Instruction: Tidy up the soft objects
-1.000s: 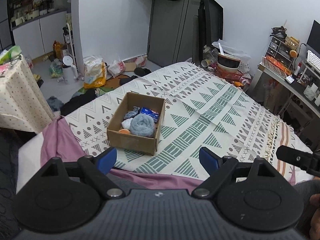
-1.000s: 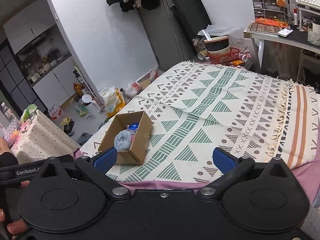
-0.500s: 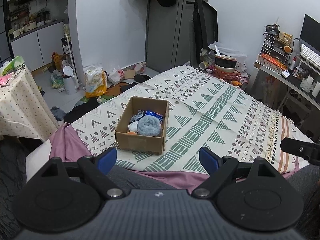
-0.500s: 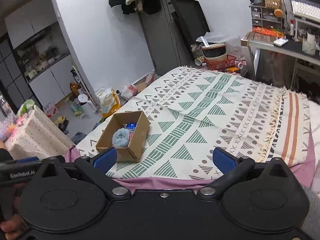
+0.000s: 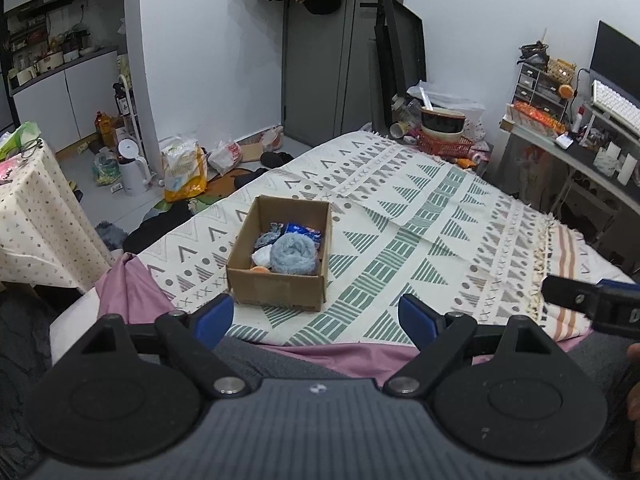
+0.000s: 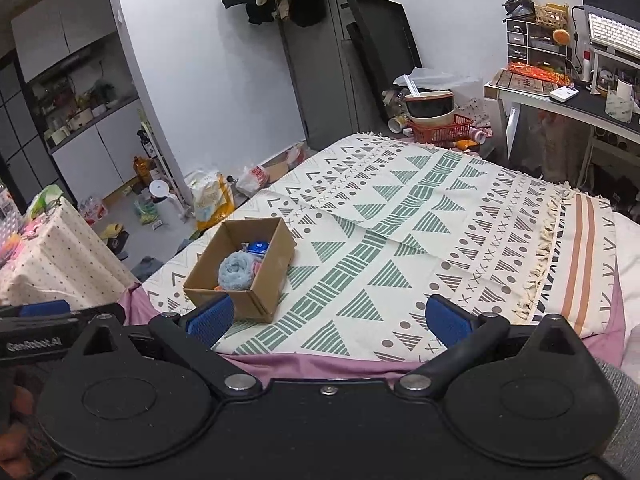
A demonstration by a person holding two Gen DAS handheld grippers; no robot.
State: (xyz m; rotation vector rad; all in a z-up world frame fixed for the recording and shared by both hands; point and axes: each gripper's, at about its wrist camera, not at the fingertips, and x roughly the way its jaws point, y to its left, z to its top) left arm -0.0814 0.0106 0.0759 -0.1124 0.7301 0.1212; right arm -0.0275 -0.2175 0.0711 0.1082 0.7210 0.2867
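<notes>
- Left gripper (image 5: 316,320): jaws spread wide, nothing between the 2 blue pads (image 5: 214,320). It hangs over the near edge of the bed, short of the cardboard box (image 5: 276,290).
- Right gripper (image 6: 328,320): jaws likewise spread wide and empty — 2 blue pads (image 6: 448,320) far apart. Also held back at the near bed edge, to the right of the left one.
- In the left wrist view the tip of the right gripper shows at the far right; in the right wrist view the left gripper's body shows at the far left, with fingers of a hand (image 6: 16,424) wrapped below it.
- Cardboard box: open-topped, upright, sitting on the patterned blanket (image 5: 420,216) toward the bed's near-left corner.
- Box contents, all inside 1 undivided space:
  - a rolled grey-blue fuzzy cloth (image 5: 294,254), the largest item, toward the near right wall;
  - a blue packet (image 5: 304,232) behind it, against the far right wall;
  - a white soft piece (image 5: 262,257) to the left of the roll;
  - something orange (image 5: 260,269) at the near wall — too hidden to identify;
  - a dark grey bundle (image 5: 269,234) toward the back left.
- The rest of the blanket is bare; a pink sheet (image 5: 128,288) shows beneath it at the near edge.
- Neither gripper touches the box or anything in it.
</notes>
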